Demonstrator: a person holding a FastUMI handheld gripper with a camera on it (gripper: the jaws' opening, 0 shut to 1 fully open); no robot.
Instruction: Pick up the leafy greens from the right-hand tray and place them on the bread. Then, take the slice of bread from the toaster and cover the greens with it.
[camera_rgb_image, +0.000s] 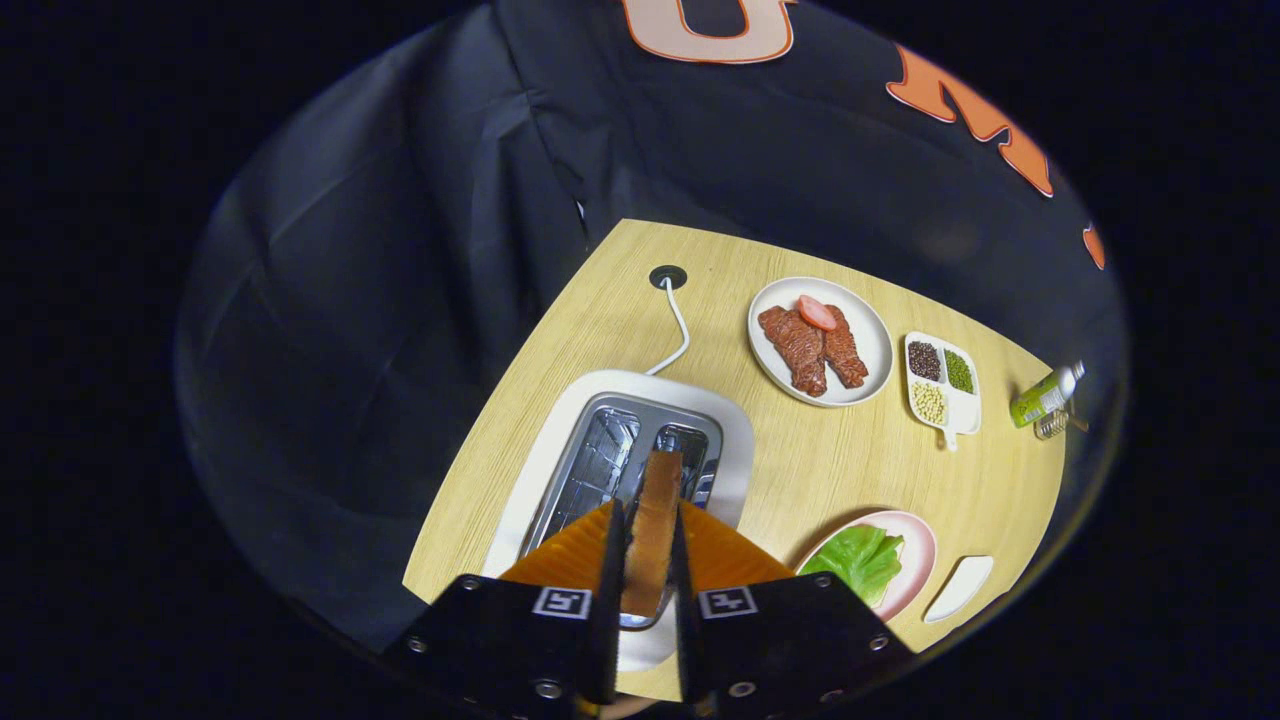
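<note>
While the tool (648, 525) grips the bread slice (655, 520), its lower end is hidden.

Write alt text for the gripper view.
The claw is shut on a slice of bread above a white toaster on a wooden table. Beyond it to the right, lettuce lies on a pink plate.
</note>
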